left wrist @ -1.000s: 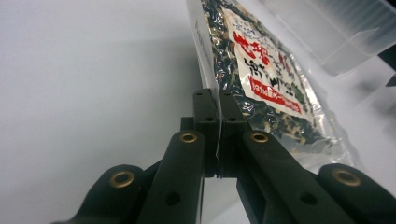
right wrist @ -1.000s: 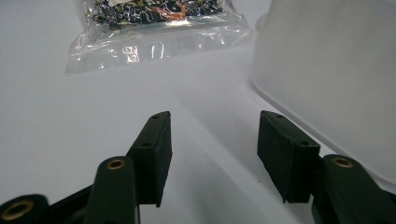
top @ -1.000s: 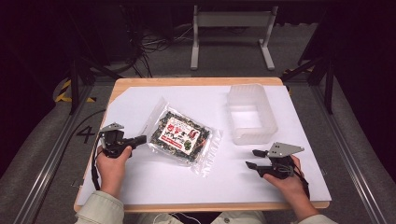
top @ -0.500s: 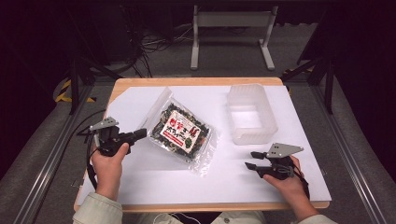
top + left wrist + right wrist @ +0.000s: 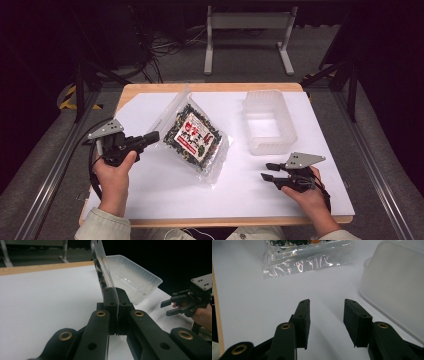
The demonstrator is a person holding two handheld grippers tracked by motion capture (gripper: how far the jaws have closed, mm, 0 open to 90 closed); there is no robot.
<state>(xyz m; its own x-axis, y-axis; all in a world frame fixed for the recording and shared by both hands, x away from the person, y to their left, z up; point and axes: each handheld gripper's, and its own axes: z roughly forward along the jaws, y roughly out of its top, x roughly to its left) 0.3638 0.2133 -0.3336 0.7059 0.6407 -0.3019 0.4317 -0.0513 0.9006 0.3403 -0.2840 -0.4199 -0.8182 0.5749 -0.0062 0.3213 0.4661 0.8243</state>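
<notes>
Basically left gripper [image 5: 150, 137] clamped tight on the clear edge of the snack bag [image 5: 194, 134], jaws pinched together on the plastic, that edge lifted off the white sheet [image 5: 165, 185] while the rest lies flat mid-table. Right gripper [image 5: 267, 171] resting low near the front right, jaws spread apart, holding nothing. Clear plastic bin [image 5: 287, 120] sitting just beyond it, right of the bag.

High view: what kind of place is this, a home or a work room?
Probably a lab or recording room, not a home. The table carries a plain white sheet, cables lie on the grey floor behind it, and a metal stand waits in the dark background.
</notes>
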